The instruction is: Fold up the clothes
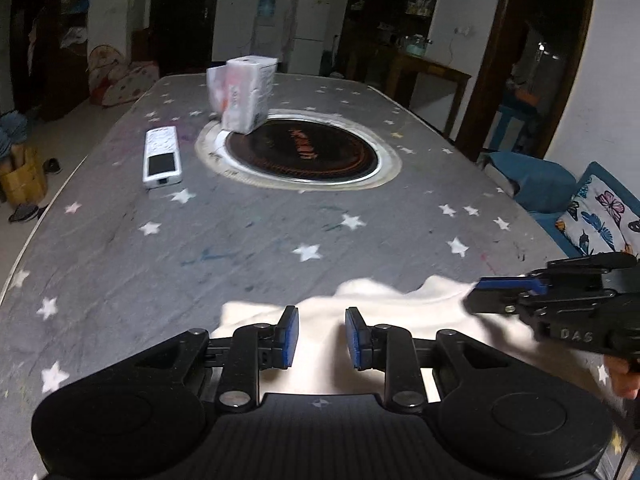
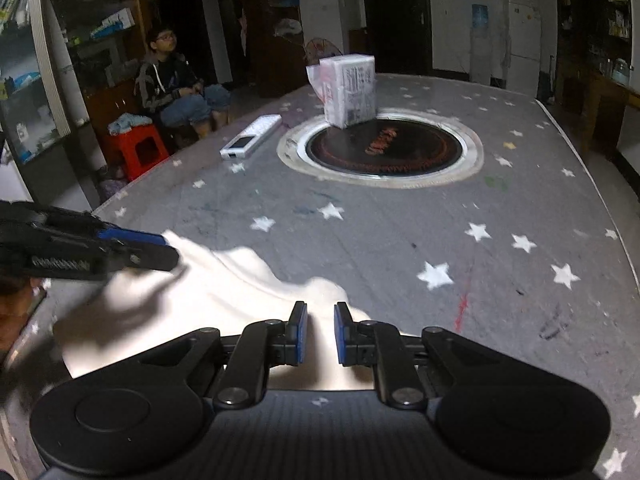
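A white garment lies bunched at the near edge of a grey table with a star pattern. In the left wrist view my left gripper has its blue pads set on either side of a raised fold of the cloth and holds it. My right gripper reaches in from the right and pinches the garment's edge. In the right wrist view the right gripper is nearly closed on a ridge of cloth. The left gripper enters at the left with the cloth drawn up to its tip.
A round dark hotplate is set into the table's middle, with a white wrapped box on its far rim. A white remote lies beside it. A seated person and a red stool are beyond the table's left edge.
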